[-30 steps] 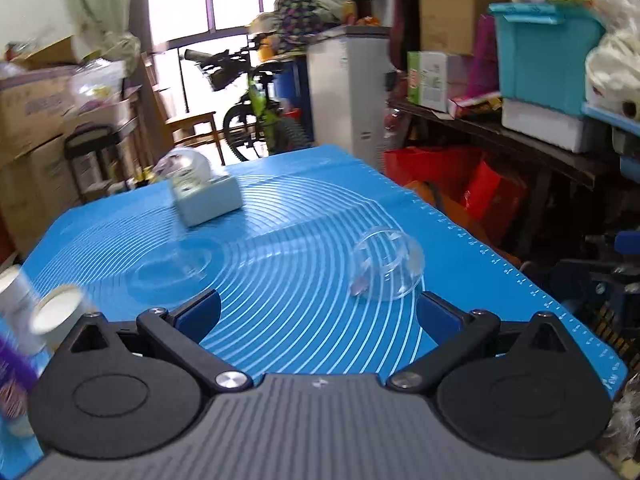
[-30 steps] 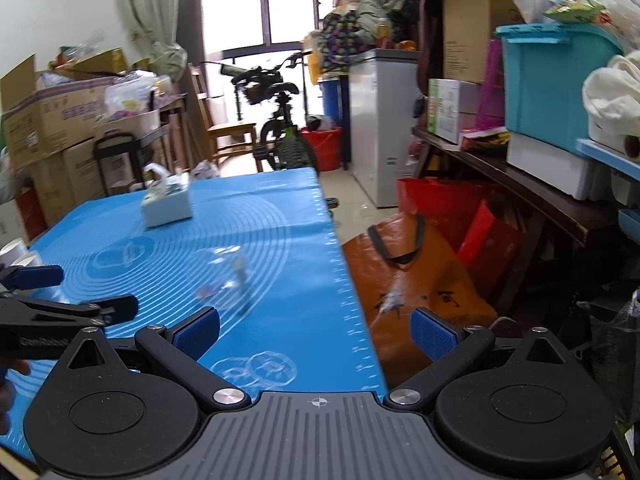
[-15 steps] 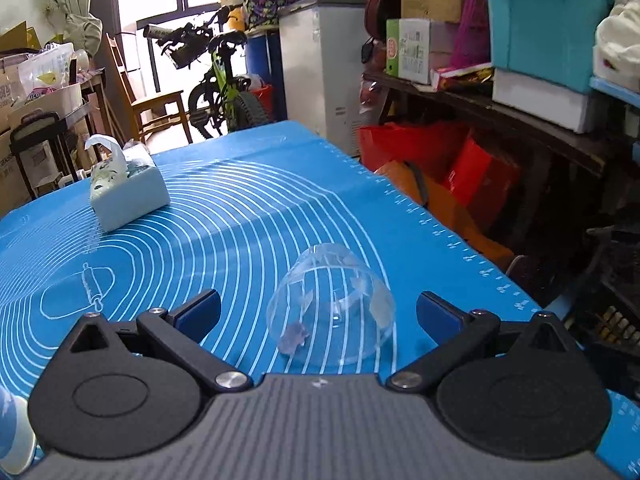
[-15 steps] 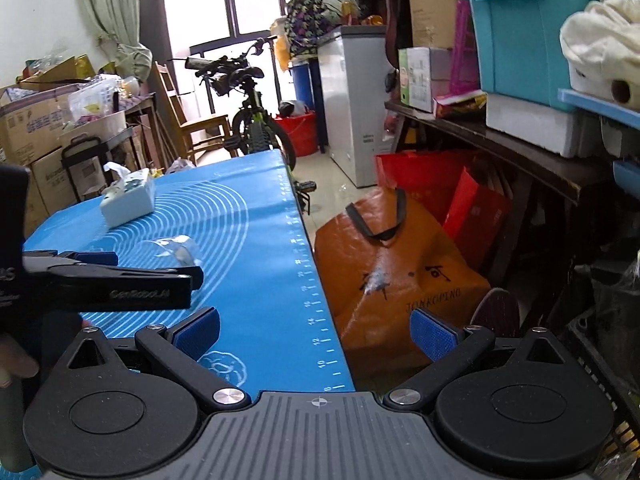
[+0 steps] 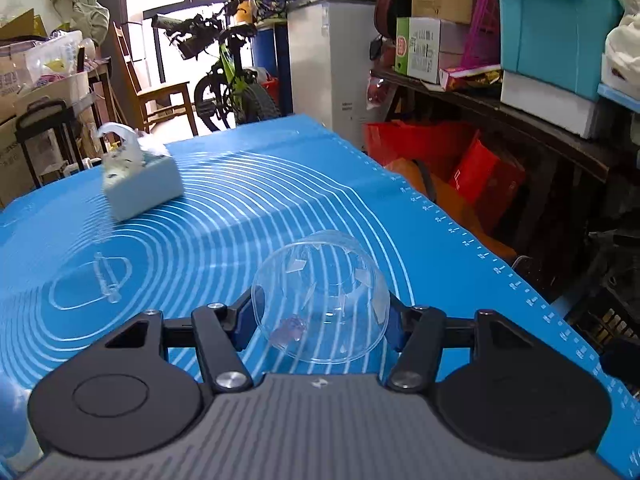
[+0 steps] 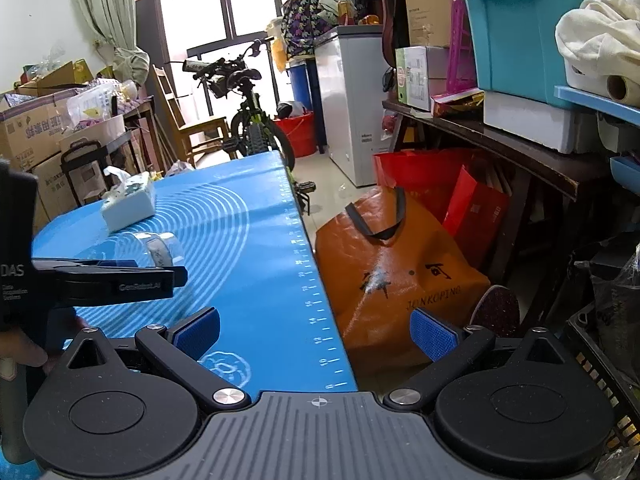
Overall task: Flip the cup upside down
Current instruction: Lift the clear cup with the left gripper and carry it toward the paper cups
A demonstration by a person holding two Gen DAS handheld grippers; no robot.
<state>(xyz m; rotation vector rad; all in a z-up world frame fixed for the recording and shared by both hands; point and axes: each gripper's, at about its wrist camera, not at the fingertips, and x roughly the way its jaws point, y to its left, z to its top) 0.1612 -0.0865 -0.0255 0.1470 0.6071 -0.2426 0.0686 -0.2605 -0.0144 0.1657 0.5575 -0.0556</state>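
Clear plastic cup (image 5: 320,300) lies on side on blue mat-covered tabletop (image 5: 240,208), mouth toward camera, clamped between left gripper (image 5: 322,316) fingers. Right tabletop edge close beside it; open mat ahead and left, up to white tissue box (image 5: 138,188). Right gripper (image 6: 316,332) fingers spread wide, holding nothing, apparently over tabletop's right edge. Orange bag (image 6: 392,264) on floor; cluttered room, bicycle (image 6: 244,120) behind.

The left gripper (image 5: 320,314) has its pads pressed against a clear cup (image 5: 322,300); the right gripper (image 6: 316,330) hangs spread wide, holding nothing.
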